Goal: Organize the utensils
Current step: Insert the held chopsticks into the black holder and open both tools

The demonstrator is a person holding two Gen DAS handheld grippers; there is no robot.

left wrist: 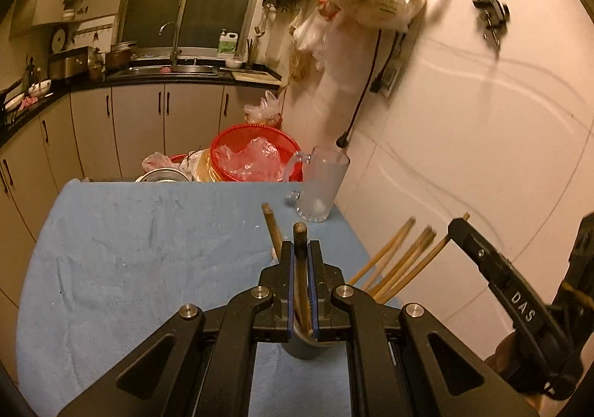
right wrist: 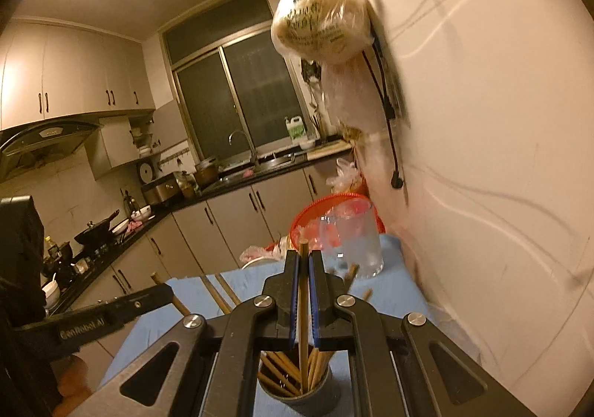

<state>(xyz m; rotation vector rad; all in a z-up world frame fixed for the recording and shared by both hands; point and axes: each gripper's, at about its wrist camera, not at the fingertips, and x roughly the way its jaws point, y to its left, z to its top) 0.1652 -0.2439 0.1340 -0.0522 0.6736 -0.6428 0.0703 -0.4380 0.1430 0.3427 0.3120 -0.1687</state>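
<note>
Two grippers are hovering over a table (left wrist: 111, 250) draped in a blue cloth, which is standing against a white wall. A red basket (left wrist: 256, 153) is sitting just beyond the table's far edge, and a frosted mug (left wrist: 323, 183) is standing at the far right corner, close to the wall. Near the front edge, toward the right side, a dark cup (right wrist: 297, 394) is holding a bundle of chopsticks (right wrist: 282, 372) that are fanning out of its mouth. The left gripper (left wrist: 300, 250) is pinching one dark, round-tipped stick (left wrist: 300, 235) between its closed jaws, above a cup. The right gripper (right wrist: 303, 261) is clamping a single pale chopstick (right wrist: 303, 305), whose lower end is reaching down into the cup among the others.
</note>
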